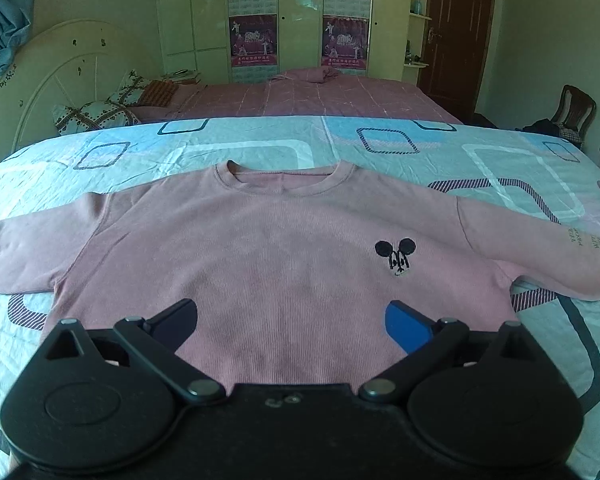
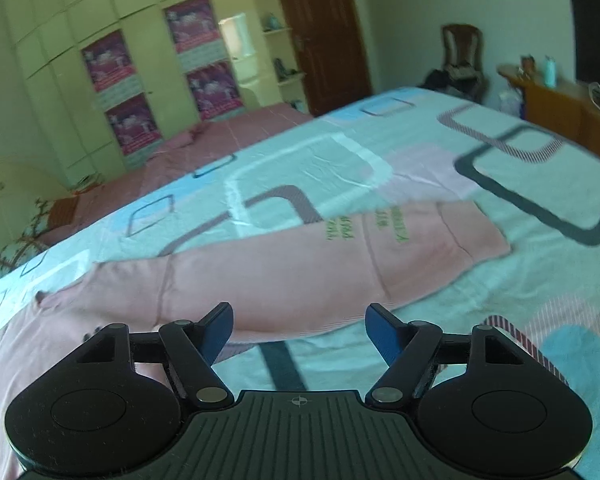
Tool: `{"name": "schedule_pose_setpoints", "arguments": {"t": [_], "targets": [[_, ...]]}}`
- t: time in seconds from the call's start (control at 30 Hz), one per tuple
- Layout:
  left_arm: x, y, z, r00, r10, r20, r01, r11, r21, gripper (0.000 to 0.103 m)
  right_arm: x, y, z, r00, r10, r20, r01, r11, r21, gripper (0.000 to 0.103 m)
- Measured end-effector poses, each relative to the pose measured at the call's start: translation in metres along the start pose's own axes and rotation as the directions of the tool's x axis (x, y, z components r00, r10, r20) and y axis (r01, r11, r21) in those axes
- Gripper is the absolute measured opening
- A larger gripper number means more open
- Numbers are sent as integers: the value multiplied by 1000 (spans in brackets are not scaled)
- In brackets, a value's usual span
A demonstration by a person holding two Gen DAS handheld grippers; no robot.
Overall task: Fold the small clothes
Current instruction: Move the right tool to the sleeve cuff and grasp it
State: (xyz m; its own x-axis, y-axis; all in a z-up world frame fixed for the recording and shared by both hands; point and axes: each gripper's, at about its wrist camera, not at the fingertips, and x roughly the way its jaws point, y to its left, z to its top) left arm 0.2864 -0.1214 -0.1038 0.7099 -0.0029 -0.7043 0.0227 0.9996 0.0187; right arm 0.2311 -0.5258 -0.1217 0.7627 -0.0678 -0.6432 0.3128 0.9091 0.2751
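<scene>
The left tool (image 1: 291, 326) hangs wide apart over the hem of the pink shirt (image 1: 268, 248), gripping nothing. The right tool (image 2: 299, 332), also parted and empty, hovers by the shirt's sleeve (image 2: 340, 264). The shirt lies flat, front up, on the bed (image 1: 420, 148); beyond it stands a wardrobe (image 1: 196, 20).

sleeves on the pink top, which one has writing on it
The sleeve lying ahead of the right gripper: green lettering is printed near its cuff. The other sleeve, at the left of the left wrist view, shows plain pink fabric.
</scene>
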Motion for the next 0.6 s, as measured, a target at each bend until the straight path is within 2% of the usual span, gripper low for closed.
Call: {"name": "schedule_pose_setpoints", "arguments": {"t": [0.23,0.27,0.33,0.57,0.6], "targets": [[20,-6,9,1000,12,-20,-12,1000,10,98,37,-47,9,995,-86,-41,89,992,94,71],[21,-6,10,1000,15,-23,-15,1000,12,98,44,-54,11,993,-105,-50,110,989,102,58],[24,-6,12,999,23,-23,-23,1000,15,97,55,-66,13,990,-121,-74,131,982,136,45],[34,1,15,998,43,-42,-42,999,18,94,85,-99,22,982,-169,-78,183,956,228,45],[36,2,16,998,44,-46,-44,999,16,93,87,-103,24,982,-173,-80,187,953,239,42]]}}
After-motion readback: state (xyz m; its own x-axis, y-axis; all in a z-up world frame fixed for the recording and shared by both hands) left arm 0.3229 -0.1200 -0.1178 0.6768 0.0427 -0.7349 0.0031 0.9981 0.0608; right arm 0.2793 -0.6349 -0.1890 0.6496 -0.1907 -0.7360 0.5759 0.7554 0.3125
